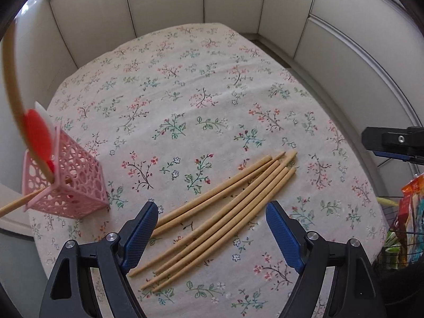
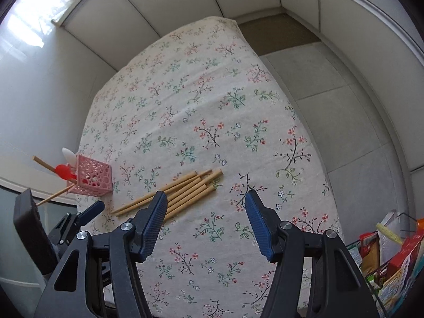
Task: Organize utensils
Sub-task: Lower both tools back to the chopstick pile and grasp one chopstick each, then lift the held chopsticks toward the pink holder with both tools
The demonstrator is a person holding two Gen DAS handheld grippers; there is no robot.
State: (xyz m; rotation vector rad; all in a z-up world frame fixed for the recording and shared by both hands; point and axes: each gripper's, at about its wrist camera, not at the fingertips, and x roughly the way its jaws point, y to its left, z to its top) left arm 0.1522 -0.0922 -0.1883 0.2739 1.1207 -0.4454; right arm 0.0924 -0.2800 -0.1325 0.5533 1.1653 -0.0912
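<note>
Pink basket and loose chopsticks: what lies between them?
Only bare floral tablecloth separates pink basket from chopsticks, clearest in the left wrist view.

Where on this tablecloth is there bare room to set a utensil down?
Free: the far half of the tablecloth beyond the chopsticks, and the stretch between the chopsticks and the pink basket. In the right wrist view, the cloth right of the chopsticks is bare too. Crowded: the near strip where the chopsticks lie under the open left gripper.
</note>
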